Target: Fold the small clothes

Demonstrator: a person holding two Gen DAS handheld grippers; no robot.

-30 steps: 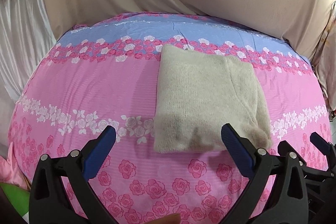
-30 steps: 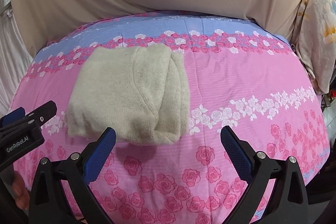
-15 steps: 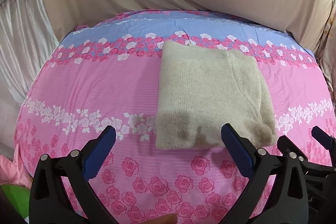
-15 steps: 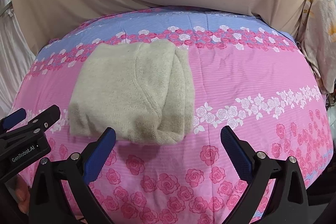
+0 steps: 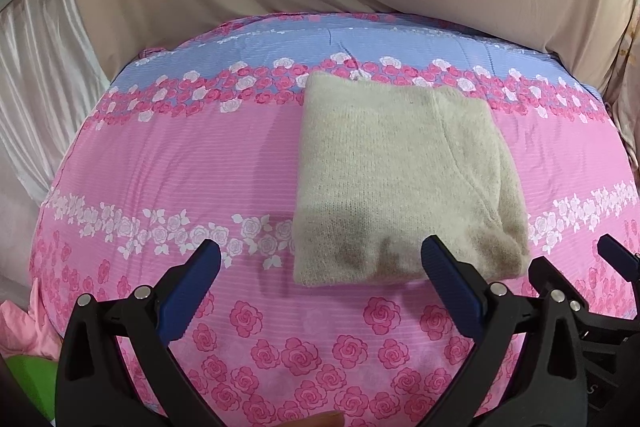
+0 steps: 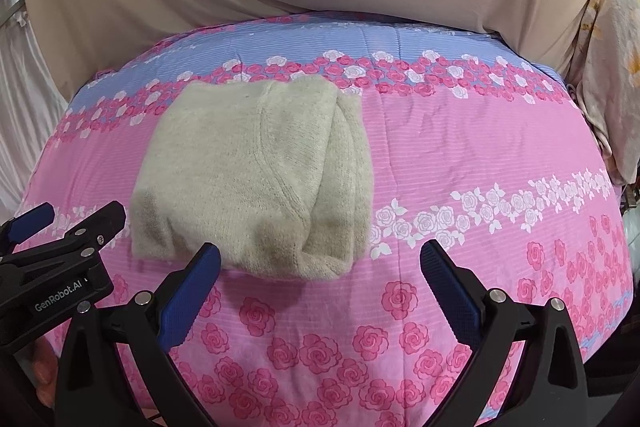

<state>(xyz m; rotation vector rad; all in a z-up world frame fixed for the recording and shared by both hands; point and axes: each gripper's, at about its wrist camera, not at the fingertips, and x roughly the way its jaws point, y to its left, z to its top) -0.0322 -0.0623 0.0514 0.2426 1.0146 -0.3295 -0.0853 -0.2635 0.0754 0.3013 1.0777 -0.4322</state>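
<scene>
The folded cream sweater [image 5: 400, 179] lies on the pink bed [image 5: 200, 167], just past both claws — left claw [image 5: 320, 281] and right claw [image 6: 320, 281] hover side by side, wide open, holding nothing.

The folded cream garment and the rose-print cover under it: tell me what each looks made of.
Folded cream garment: seemingly a soft knit, wool or acrylic; fine rows of stitches, a fuzzy matte nap and a raised seam show. Rose-print cover: looks like thin woven cotton or polyester, matte, with printed roses, fine horizontal ribbing and shallow creases; the fibre cannot be told.
</scene>
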